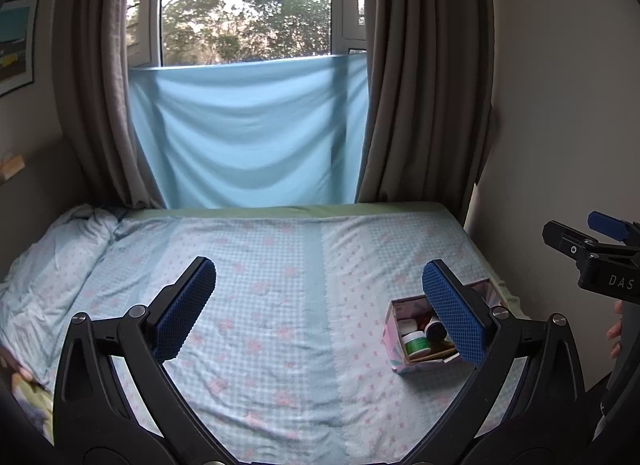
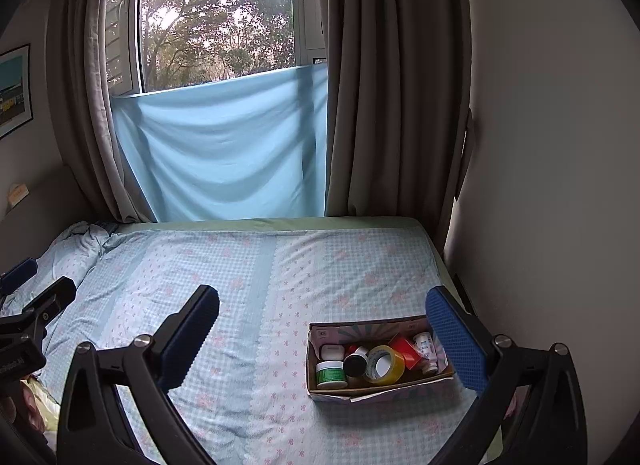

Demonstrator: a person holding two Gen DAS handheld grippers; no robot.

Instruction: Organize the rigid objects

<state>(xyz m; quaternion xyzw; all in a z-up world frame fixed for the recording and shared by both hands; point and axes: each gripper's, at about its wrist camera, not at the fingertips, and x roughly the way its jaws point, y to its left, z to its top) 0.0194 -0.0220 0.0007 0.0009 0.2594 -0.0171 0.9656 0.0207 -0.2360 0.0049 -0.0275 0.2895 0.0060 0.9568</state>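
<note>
A small patterned cardboard box (image 2: 320, 389) sits on the bed at the right; it also shows in the left wrist view (image 1: 390, 335). It holds a green-labelled jar (image 2: 331, 374), a black-capped bottle (image 2: 355, 362), a roll of yellow tape (image 2: 383, 364), a red item (image 2: 404, 347), a white case (image 2: 333, 352) and a small white bottle (image 2: 425, 345). My left gripper (image 1: 320, 307) is open and empty above the bed. My right gripper (image 2: 323, 335) is open and empty, its right finger by the box's right end.
The bed (image 2: 248, 273) has a light blue checked sheet with pink flowers. A crumpled quilt (image 1: 44, 265) lies at the left. Behind are a blue cloth (image 1: 248, 133), grey curtains and a window. A wall (image 2: 552, 185) stands close on the right.
</note>
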